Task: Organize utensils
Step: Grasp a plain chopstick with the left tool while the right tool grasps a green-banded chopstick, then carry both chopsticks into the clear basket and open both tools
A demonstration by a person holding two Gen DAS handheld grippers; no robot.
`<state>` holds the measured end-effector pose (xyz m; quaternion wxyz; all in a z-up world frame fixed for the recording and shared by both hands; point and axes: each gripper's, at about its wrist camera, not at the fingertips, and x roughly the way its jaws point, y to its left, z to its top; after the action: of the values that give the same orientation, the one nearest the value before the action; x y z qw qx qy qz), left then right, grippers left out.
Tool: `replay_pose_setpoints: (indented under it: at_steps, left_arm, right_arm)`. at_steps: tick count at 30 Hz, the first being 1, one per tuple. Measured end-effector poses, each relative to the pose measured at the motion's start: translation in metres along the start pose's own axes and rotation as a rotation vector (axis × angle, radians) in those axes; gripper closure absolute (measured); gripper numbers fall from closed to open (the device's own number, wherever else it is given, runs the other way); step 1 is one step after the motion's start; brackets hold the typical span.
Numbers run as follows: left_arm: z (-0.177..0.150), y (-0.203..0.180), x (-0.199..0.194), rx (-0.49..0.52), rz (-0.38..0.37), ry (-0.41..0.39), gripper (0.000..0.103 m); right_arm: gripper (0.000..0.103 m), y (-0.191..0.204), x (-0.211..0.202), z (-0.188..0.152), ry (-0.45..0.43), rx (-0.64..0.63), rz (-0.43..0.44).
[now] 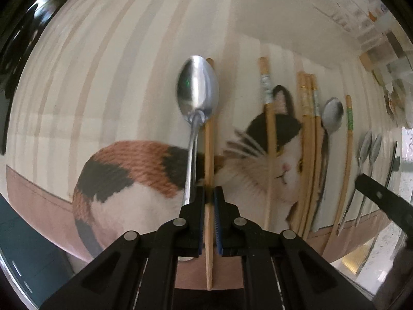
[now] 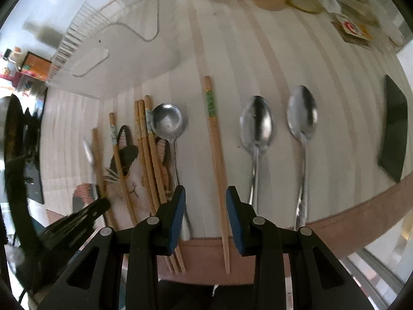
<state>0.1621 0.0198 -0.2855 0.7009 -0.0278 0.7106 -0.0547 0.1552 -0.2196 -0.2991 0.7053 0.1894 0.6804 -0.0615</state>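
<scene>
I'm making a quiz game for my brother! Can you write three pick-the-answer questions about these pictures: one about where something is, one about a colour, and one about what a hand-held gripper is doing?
1. In the left wrist view, the big spoon lies: A) left of the held chopstick B) right of it C) far from it
2. The band on the banded chopstick between the fingers of the right hand-held gripper is: A) red B) green C) blue
3. The left hand-held gripper is: A) wide open B) shut on a spoon C) shut on a chopstick

1 A: its bowl sits just left.
2 B: the band is green.
3 C: the pads pinch the stick.
</scene>
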Motion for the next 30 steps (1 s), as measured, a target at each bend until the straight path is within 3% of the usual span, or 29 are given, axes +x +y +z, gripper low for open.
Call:
replay_pose_setpoints:
  at_steps: [3, 6, 12, 24, 30]
  left_arm:
    - [-0.004, 0.005, -0.005, 0.0, -0.012, -0.002, 0.098]
    - [-0.006, 0.01, -0.007, 0.018, 0.001, -0.002, 0.098]
    - [-0.003, 0.009, -0.003, 0.023, 0.006, -0.009, 0.096]
    - [0.005, -0.017, 0.007, 0.05, 0.048, -0.015, 0.095]
    - [-0.004, -0.038, 0.002, 0.084, 0.101, -0.054, 0.099]
  right_arm:
    - [0.074, 0.005, 0.018, 0.006, 0.037, -0.012, -0.028]
    - [0.096, 0.012, 0.027, 0.006, 0.045, -0.043, -0.085]
    - [0.096, 0.007, 0.027, -0.015, 0.112, -0.066, -0.093]
    - [0.096, 0.0, 0.02, -0.015, 0.126, -0.086, -0.142]
    - [0.096, 0.027, 0.026, -0.026, 0.095, -0.089, -0.154]
